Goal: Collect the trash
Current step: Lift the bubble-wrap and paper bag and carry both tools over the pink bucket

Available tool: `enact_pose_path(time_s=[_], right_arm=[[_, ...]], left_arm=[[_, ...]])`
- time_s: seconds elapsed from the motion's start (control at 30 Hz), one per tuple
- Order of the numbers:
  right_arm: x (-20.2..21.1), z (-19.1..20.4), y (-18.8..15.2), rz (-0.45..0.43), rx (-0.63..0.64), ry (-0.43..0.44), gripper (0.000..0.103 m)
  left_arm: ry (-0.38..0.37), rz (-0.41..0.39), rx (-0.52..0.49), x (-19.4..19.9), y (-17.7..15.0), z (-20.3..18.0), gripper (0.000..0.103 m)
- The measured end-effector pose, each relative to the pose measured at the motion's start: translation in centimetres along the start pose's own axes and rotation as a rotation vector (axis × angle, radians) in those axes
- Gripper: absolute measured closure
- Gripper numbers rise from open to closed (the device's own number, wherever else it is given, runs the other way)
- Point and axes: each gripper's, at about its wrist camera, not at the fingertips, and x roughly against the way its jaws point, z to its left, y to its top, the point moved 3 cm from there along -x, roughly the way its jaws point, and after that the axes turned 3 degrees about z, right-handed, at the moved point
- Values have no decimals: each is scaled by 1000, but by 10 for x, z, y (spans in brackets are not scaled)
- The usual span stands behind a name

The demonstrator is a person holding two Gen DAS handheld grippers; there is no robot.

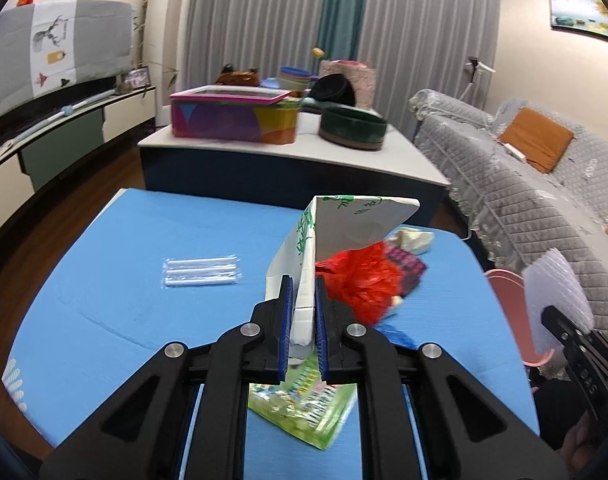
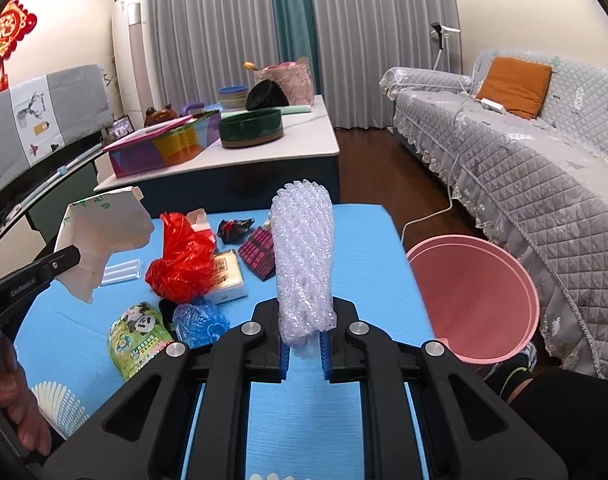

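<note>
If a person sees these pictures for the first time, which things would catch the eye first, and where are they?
Probably the two held pieces: the left gripper clamps a torn white carton above the blue table, and the right gripper holds a roll of bubble wrap upright. Next come the red plastic bag mid-table and the pink bin at the table's right edge.

One pink bin (image 2: pixel 476 300), two claws, one red bag (image 2: pixel 179 260).

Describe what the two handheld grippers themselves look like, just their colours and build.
Both the left gripper and the right gripper are matte black plastic linkages with triangular cut-outs and round silver pivot bolts. Each finger carries a ribbed blue pad. Seen from the side, the left one bears small white lettering, too blurred to read. A bare hand grips it; no cables show.
</note>
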Motion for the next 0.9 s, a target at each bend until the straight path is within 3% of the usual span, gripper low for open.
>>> enact_pose_path(time_s=[0.33, 0.9], right_arm=[[15, -36, 12, -55, -35, -57, 91], [9, -165, 20, -91, -208, -286, 91]], left_arm=[[-109, -4, -39, 9, 5, -45, 92], [-342, 55, -122, -33, 19, -172, 92]])
